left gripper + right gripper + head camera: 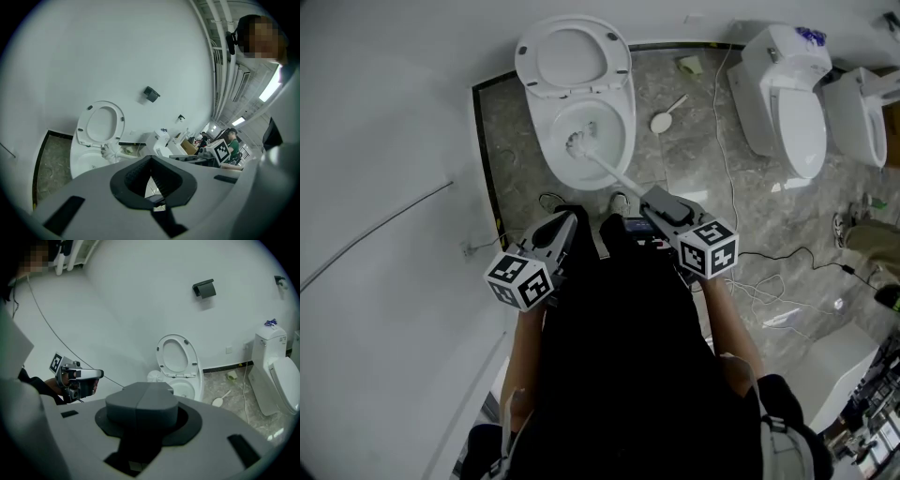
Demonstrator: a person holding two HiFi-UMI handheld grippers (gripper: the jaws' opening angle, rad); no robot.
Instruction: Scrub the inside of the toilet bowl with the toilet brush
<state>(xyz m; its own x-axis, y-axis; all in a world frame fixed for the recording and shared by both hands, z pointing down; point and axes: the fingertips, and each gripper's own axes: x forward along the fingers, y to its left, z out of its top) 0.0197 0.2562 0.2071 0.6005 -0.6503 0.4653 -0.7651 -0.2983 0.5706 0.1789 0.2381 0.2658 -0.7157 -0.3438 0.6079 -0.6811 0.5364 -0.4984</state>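
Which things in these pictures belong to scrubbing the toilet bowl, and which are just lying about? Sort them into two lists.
For the job:
toilet brush, head in the bowl
toilet bowl
right gripper, shut on the brush handle

Lying about:
white round-headed tool on the floor
cable
second toilet
left gripper, open, empty

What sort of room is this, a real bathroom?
Probably a mock bathroom in a lab or showroom, not a home: the open toilet has two more toilets unscreened beside it, loose cables trail over the floor, and the right tongs hold a toilet brush in its bowl.
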